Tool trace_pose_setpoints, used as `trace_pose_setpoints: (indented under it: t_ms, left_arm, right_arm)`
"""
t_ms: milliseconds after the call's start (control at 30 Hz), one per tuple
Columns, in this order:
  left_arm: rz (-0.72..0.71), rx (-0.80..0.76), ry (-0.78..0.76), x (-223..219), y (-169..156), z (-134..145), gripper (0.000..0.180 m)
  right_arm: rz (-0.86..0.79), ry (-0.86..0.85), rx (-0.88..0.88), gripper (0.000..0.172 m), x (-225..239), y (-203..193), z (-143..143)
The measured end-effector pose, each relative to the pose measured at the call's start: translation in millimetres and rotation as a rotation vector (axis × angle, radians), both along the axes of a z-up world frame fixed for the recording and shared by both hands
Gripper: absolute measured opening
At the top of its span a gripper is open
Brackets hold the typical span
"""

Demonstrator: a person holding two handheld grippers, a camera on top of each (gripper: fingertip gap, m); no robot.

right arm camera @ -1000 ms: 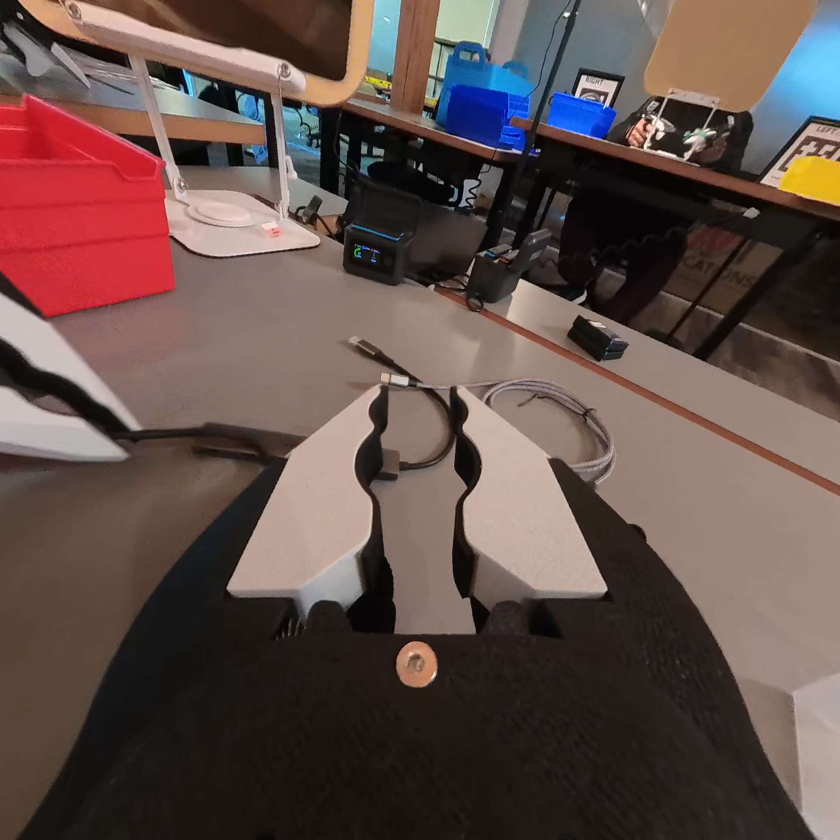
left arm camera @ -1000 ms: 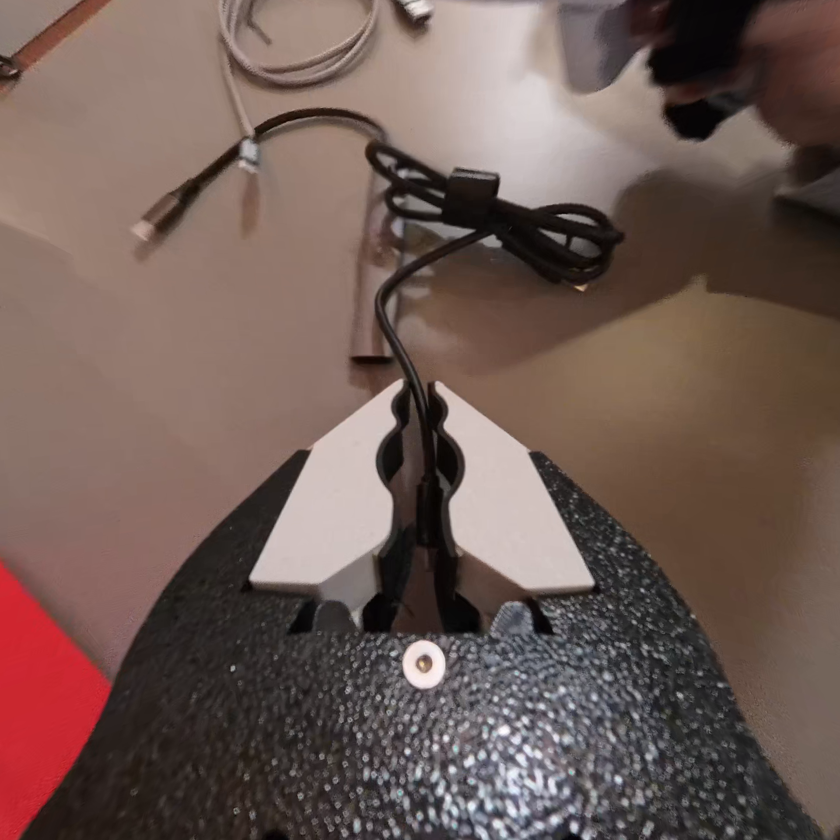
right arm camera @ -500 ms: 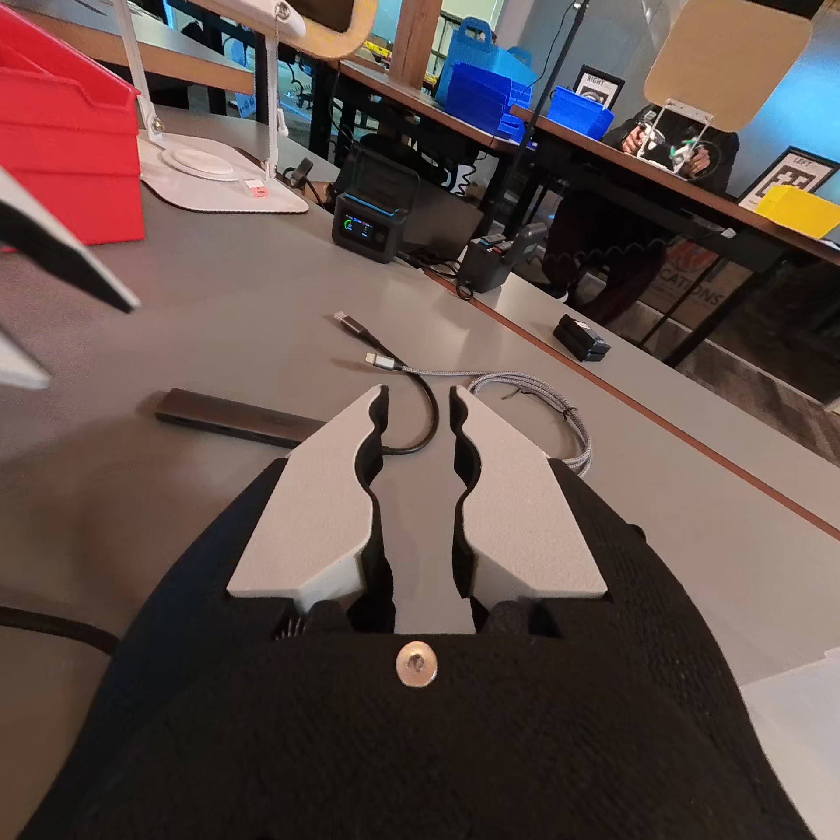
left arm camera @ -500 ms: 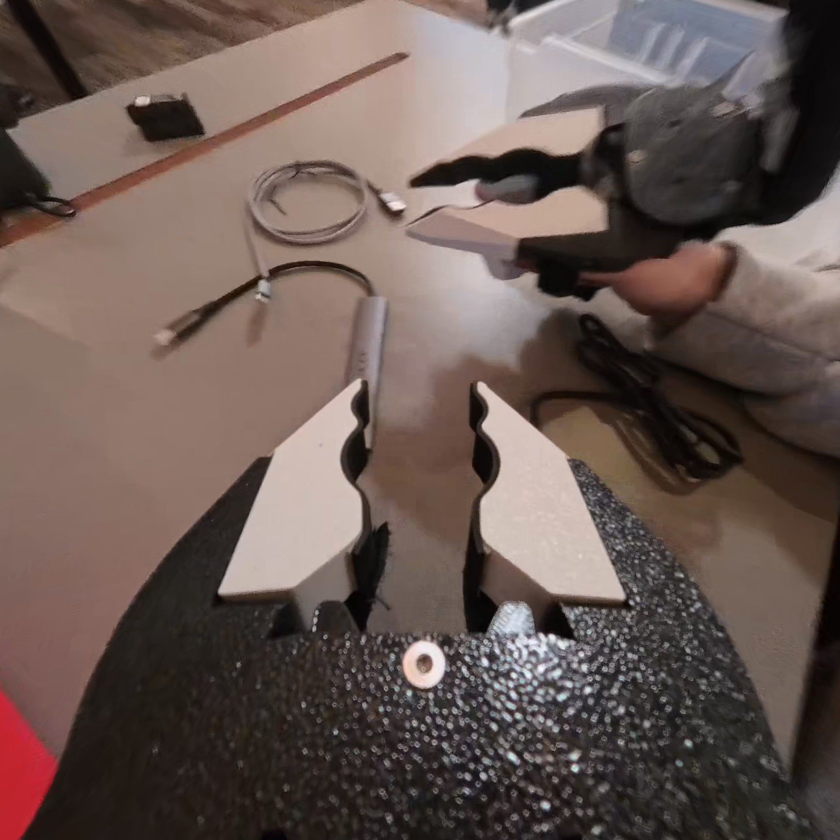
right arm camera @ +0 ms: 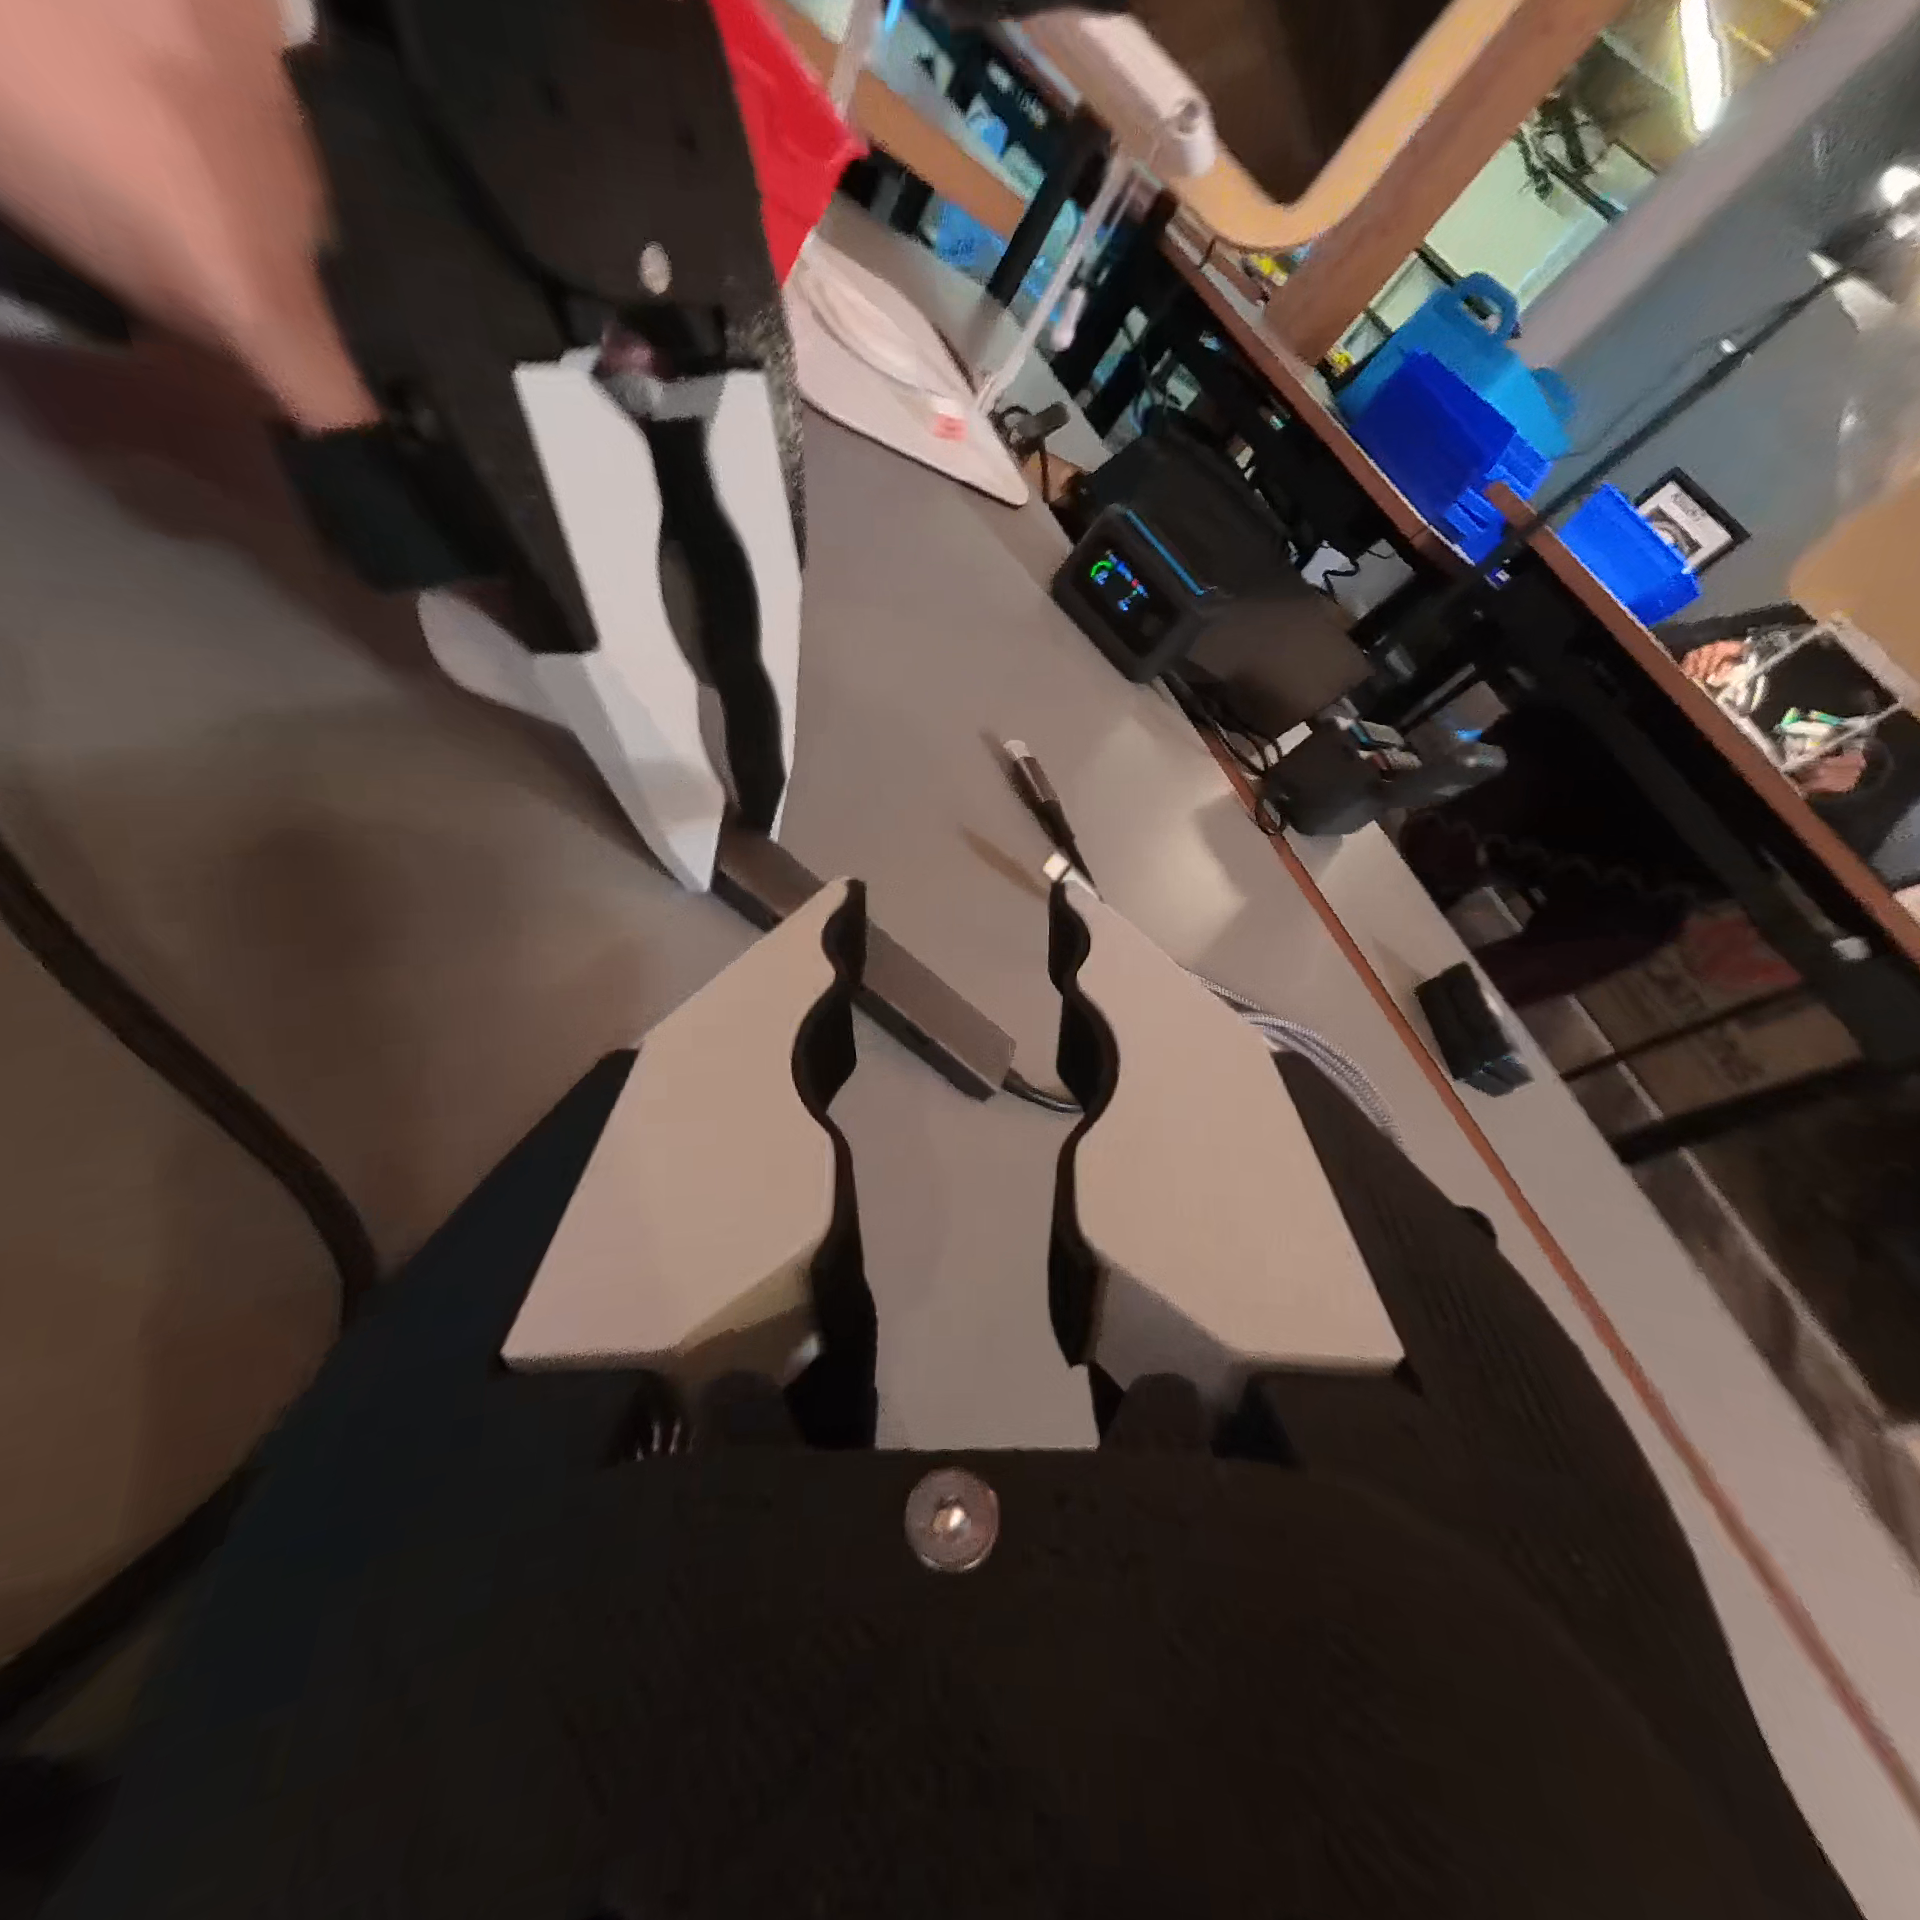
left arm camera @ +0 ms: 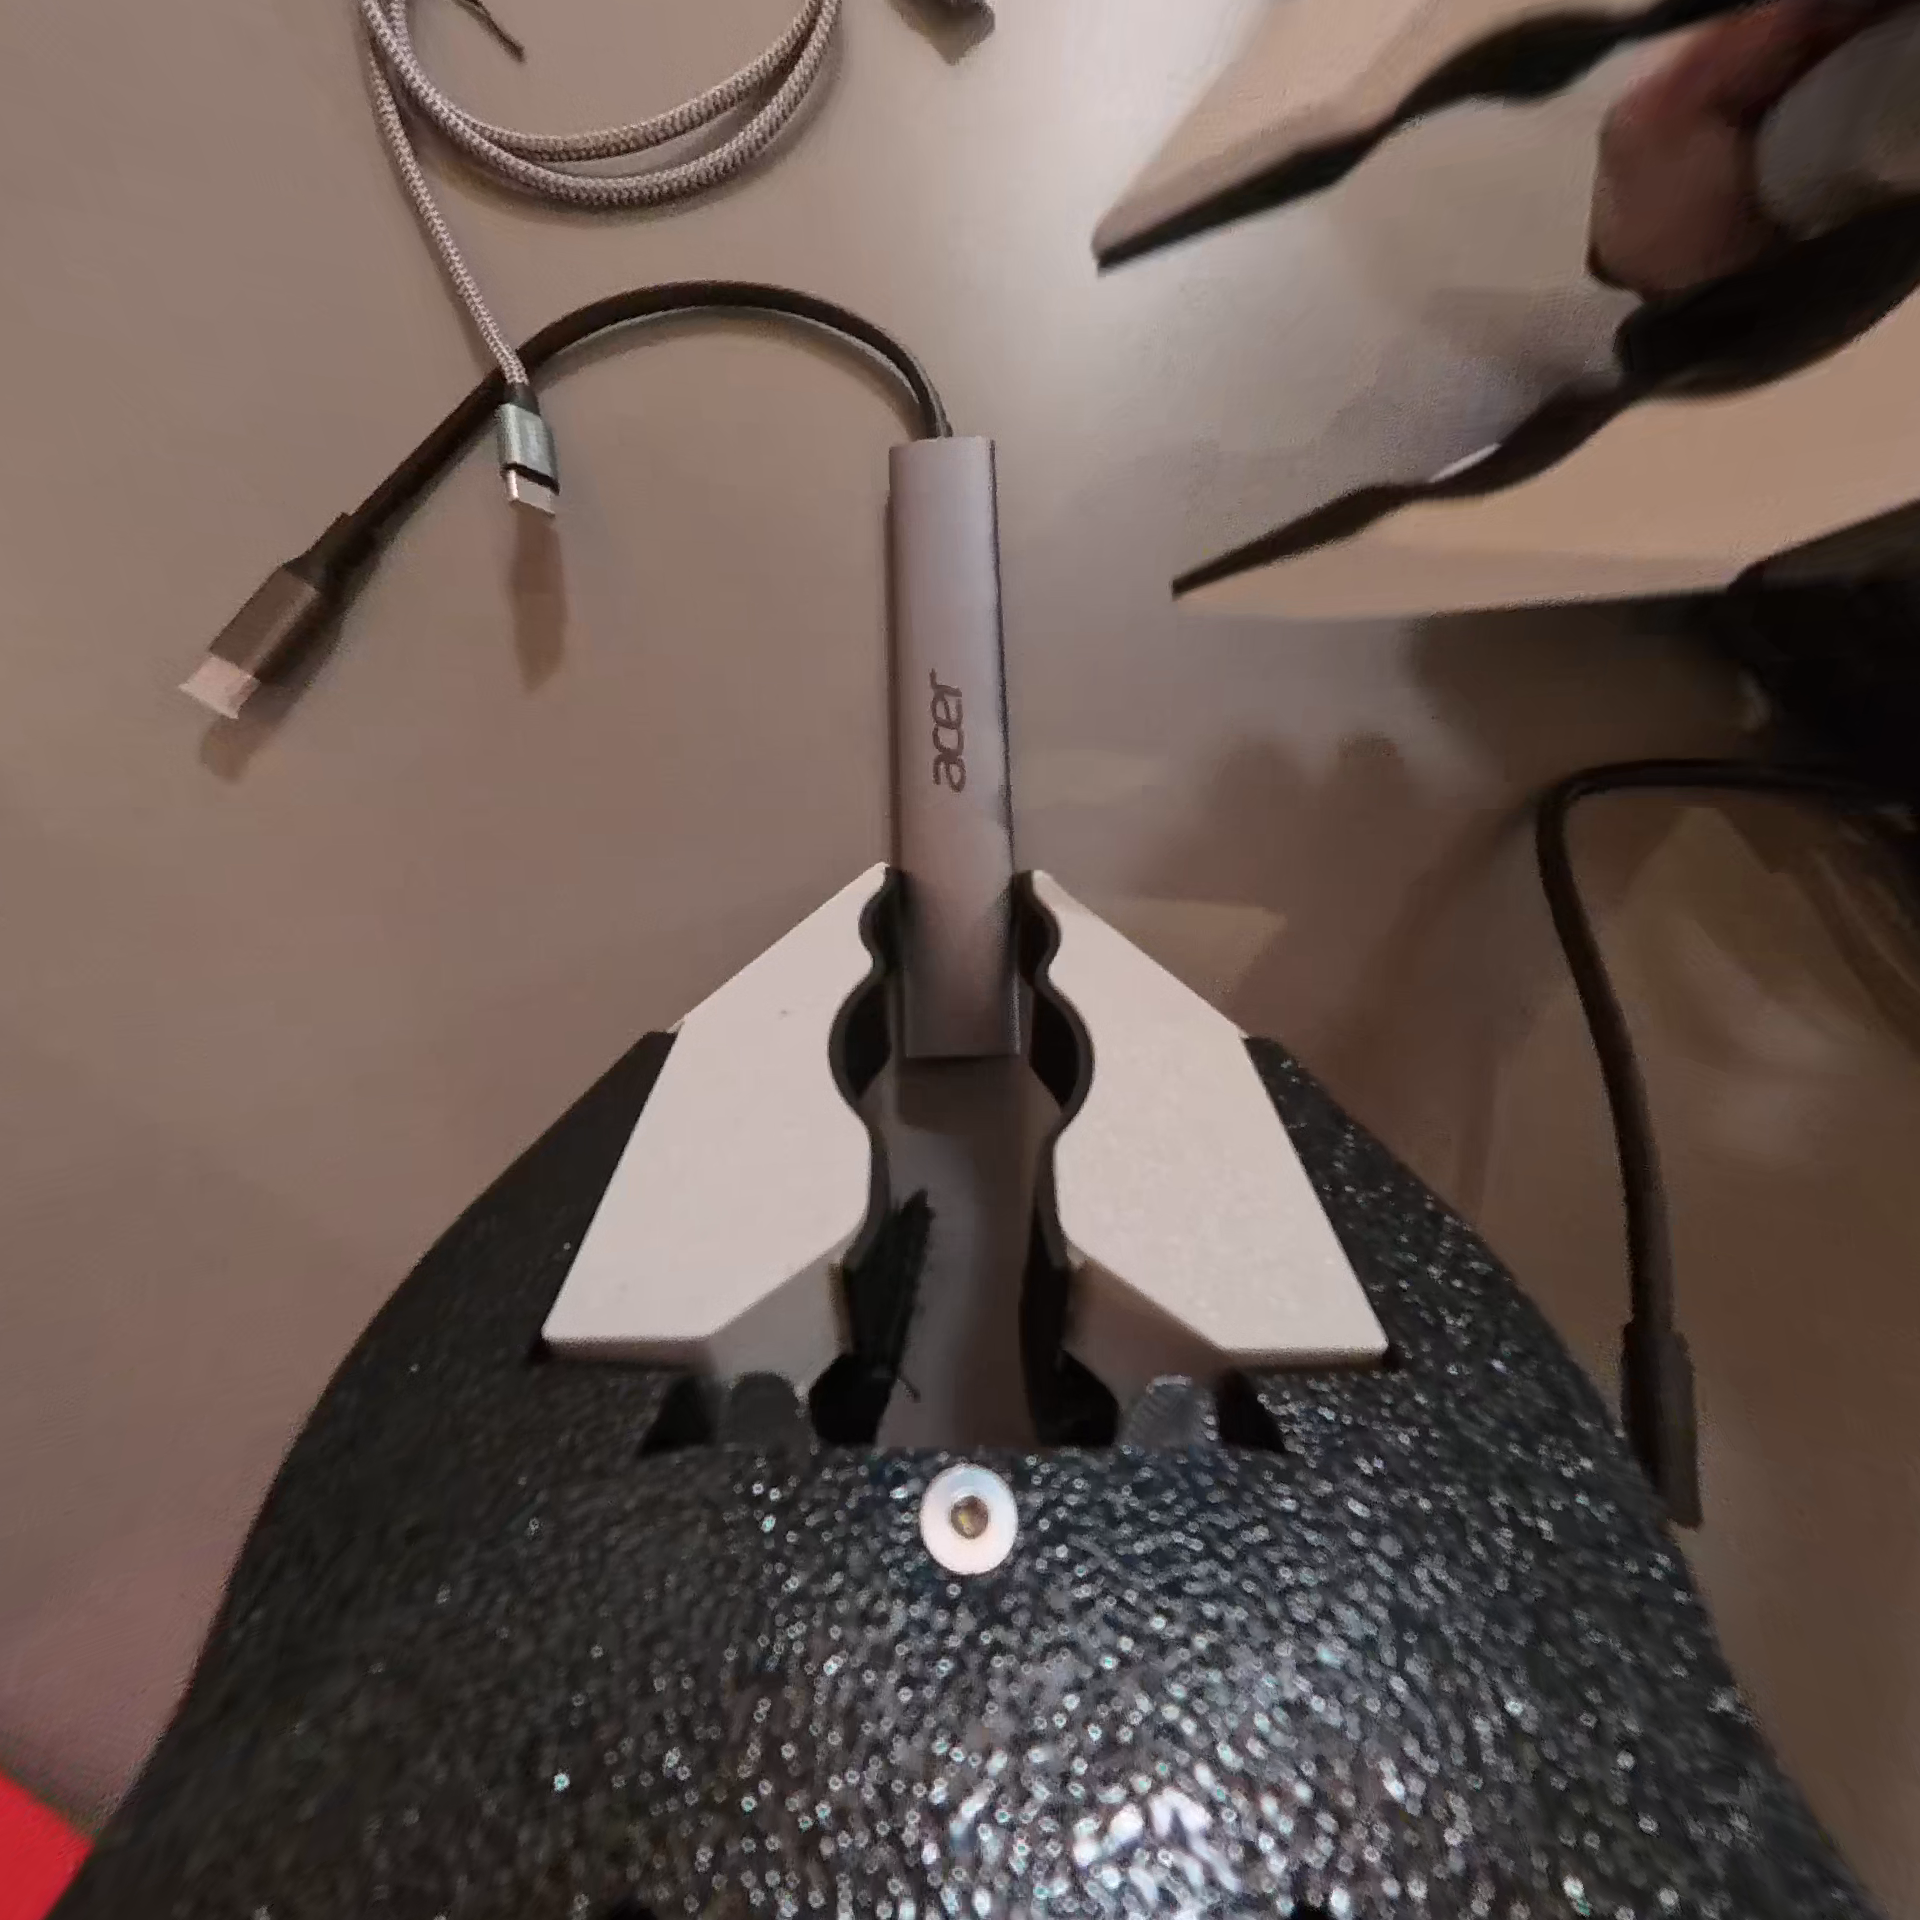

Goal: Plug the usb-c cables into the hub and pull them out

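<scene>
Plainly, light-grey lettering along the hub (left arm camera: 951, 717) — in the left gripper (left arm camera: 956, 883) fingers.

A shared lab or workshop: long grey benches with wood-brown edging (right arm camera: 1382, 997) run in rows, stacked blue plastic storage bins (right arm camera: 1455, 405) sitting on one. A small black device with a lit colour screen (right arm camera: 1127, 587) and loose cables occupy the nearest bench.

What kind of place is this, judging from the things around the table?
Probably a lab or workshop, not a home. Long work tables stand in rows, blue storage bins sit on one, and a small device with a lit screen sits on the grey table near the cables.
</scene>
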State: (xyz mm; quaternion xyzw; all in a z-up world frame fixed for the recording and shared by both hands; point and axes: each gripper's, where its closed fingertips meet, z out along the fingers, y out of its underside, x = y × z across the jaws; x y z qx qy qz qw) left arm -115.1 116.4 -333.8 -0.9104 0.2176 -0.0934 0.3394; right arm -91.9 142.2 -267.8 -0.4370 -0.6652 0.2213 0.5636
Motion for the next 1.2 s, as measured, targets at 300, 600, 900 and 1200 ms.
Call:
trace_pose_setpoints:
  t_ms: [300, 600, 900, 1200]
  left_arm:
    - [0.032, -0.044, -0.42, 14.6, -8.8, 29.1, 0.02]
    - [-0.249, 0.187, -0.41, 33.8, -26.9, 56.2, 0.069]
    - [-0.565, 0.561, 0.273, 61.3, -33.1, 36.0, 0.043]
    - [-0.569, 0.648, 0.441, 56.3, -25.2, 40.2, 0.007]
  right_arm:
    - [0.013, -0.253, 0.417, 0.043, -19.4, -2.6, -35.3]
    - [-0.114, -0.333, 0.466, 0.002, -7.6, 25.2, -43.4]
    - [0.061, -0.337, 0.348, 0.002, 3.6, 1.2, -48.8]
    - [0.134, -0.349, 0.302, 0.003, 1.9, -17.4, -54.6]
